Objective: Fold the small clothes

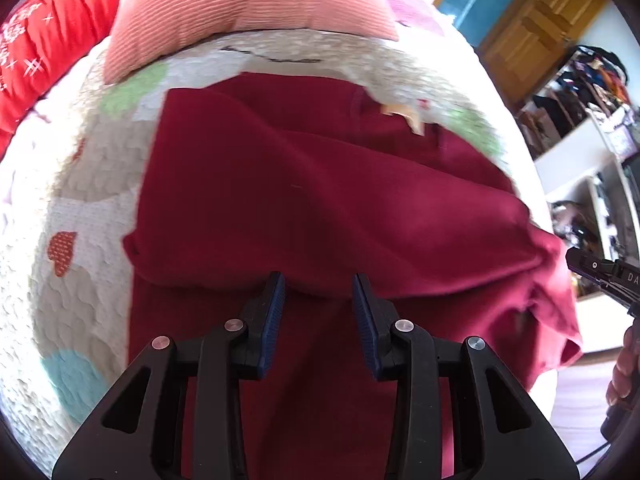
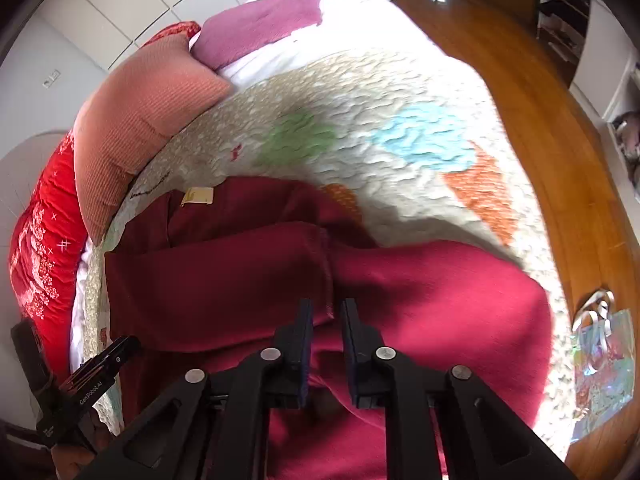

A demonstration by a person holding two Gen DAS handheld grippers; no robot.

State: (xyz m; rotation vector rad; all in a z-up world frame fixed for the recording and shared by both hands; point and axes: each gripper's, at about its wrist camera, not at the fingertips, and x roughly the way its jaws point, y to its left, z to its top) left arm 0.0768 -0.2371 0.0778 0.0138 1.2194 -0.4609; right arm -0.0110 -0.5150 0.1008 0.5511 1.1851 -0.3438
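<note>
Mid-fold: dark red garment on the quilted bed near its right edge, partly doubled over but loose and rumpled, left gripper open above it, right gripper slightly parted astride a raised fold, hold uncertain.

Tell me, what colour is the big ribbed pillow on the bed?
The ribbed pillow is salmon pink, clearest in the left wrist view.

Both the left gripper and the right gripper were matte black linkages with silver round rivets and ribbed dark-blue pads, one body bearing white lettering, held by bare-skinned hands.
</note>
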